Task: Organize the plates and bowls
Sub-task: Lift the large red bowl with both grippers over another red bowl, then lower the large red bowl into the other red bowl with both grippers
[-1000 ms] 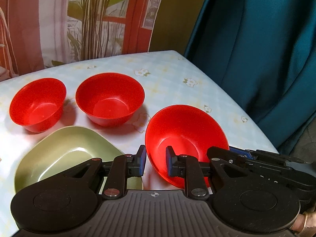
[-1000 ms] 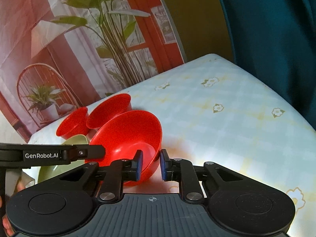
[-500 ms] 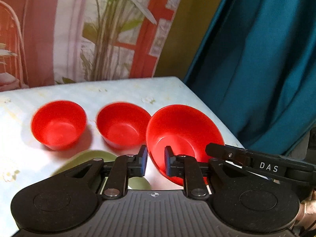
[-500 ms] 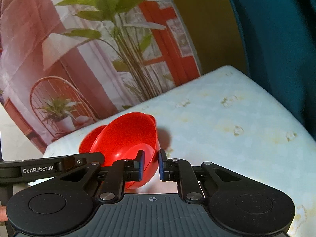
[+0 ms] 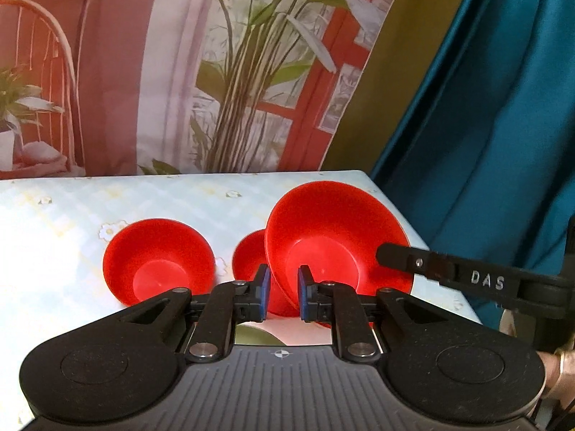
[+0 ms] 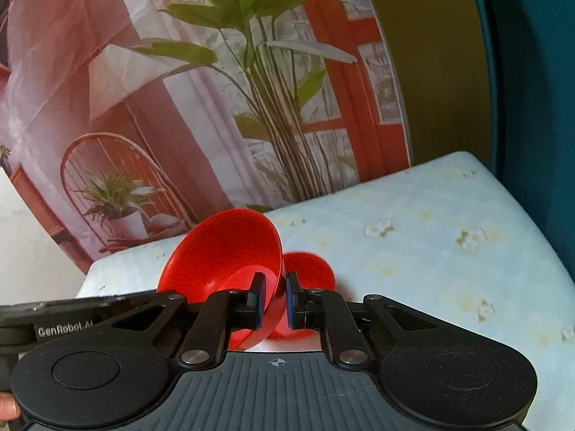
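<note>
Bowl, large, red (image 5: 337,240): lifted and tilted above the desk (image 5: 54,237), near its right edge, rim gripped from two sides. Left gripper (image 5: 282,296): fingers narrow, clamped on the near rim. Right gripper (image 6: 274,300): fingers narrow, pinching the same bowl's rim (image 6: 230,251). Two smaller red bowls stand on the desk beyond: one (image 5: 158,260) toward the middle, one (image 5: 249,255) partly hidden behind the lifted bowl. Green plate (image 5: 257,336): a sliver visible under the left gripper. Desk covering: pale floral cloth.
</note>
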Available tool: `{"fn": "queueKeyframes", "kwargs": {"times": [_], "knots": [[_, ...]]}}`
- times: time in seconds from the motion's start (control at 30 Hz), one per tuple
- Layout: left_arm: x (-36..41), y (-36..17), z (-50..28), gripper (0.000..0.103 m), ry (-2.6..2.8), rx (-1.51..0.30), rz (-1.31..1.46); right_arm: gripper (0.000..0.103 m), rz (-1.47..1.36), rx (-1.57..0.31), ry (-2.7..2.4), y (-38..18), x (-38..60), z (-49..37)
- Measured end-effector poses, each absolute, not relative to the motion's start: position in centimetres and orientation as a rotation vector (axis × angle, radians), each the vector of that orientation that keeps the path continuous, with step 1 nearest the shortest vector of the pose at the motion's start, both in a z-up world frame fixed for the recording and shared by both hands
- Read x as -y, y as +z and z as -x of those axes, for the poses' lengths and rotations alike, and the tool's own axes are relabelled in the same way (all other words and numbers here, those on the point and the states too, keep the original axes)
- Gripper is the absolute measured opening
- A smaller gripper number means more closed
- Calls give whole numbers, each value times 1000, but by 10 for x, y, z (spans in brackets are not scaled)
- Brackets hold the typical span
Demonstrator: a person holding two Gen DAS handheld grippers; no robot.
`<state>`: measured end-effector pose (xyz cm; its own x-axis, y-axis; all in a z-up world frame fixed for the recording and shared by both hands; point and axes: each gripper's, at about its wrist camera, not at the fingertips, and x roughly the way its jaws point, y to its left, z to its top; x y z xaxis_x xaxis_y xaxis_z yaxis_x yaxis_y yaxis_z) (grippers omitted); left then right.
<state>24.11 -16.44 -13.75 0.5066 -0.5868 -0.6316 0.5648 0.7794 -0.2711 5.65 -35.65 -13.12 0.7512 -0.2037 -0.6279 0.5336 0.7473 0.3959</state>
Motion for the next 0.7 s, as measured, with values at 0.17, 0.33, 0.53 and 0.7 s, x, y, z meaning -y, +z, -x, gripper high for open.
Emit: {"fn": "queueKeyframes", "kwargs": {"times": [0.17,0.33,0.53,0.7], "knots": [[174,-151,-256,17,-678,-787,0,10,-616,-593,-435,-148,373,-75],[183,-168,-266,18,-673,-826,-21,10,-619,-627,-436,-168,385,-87],[187,-179,-277,18,-664,-862,-31,10,-649,-664,-414,-193,398,-94],[190,-185,-282,18,-649,-883,-34,10,-659,-683,-382,-207,405,-98]]}}
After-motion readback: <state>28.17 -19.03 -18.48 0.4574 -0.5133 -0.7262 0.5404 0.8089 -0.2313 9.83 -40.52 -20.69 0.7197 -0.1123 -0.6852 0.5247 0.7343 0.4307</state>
